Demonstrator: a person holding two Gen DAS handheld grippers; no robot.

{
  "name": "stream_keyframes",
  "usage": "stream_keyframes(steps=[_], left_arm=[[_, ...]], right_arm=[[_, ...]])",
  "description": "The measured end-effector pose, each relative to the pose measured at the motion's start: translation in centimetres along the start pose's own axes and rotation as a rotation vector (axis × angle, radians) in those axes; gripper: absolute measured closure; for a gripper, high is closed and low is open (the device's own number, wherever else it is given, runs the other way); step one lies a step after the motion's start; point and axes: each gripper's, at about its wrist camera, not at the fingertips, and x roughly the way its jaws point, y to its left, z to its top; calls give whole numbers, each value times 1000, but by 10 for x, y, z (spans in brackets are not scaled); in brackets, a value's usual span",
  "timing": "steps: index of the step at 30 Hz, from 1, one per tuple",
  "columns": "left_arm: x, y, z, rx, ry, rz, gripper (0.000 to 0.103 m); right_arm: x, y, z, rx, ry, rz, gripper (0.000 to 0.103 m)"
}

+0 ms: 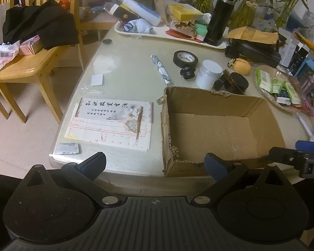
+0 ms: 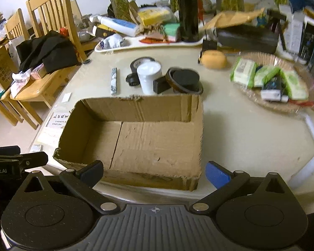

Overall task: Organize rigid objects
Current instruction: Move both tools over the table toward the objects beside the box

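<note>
From my left gripper [image 1: 155, 163] I see more of the table's [image 1: 125, 67] left side: a wooden chair [image 1: 31, 62] heaped with black cloth, then a stack of printed papers [image 1: 113, 121] with a thin brown stick lying on them, a small white pad [image 1: 98, 80] and a foil sachet [image 1: 68, 148] near the edge. My right camera catches only a sliver of those papers. Further right lies a patterned bar [image 1: 161, 69], then a black tape roll [image 1: 185, 58], a small black knob [image 1: 187, 72], a white jar [image 1: 209, 74], and a black block [image 1: 220, 82] touching a round black tin [image 1: 238, 82], all just behind the open cardboard box [image 1: 211, 129], which holds nothing. My left fingers stand spread wide, gripping nothing, at the table's near edge.

My right gripper [image 2: 155, 171] is likewise released, parted at the box's [image 2: 136, 142] near wall. This view shows the tin [image 2: 185, 80] more fully, the yellow sponge [image 2: 214, 59] beyond it, and far right a glass dish [image 2: 282, 104] of green packets, blurred, which the left view crowds into its corner.
</note>
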Motion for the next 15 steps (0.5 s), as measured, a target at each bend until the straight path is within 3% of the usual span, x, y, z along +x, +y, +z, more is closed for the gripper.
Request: stream_keyframes(steps=[15], left_arm=[[-3,-9,9,17,-37,-27,1]], right_arm=[[-18,-8,11,-43,-110,-108,0]])
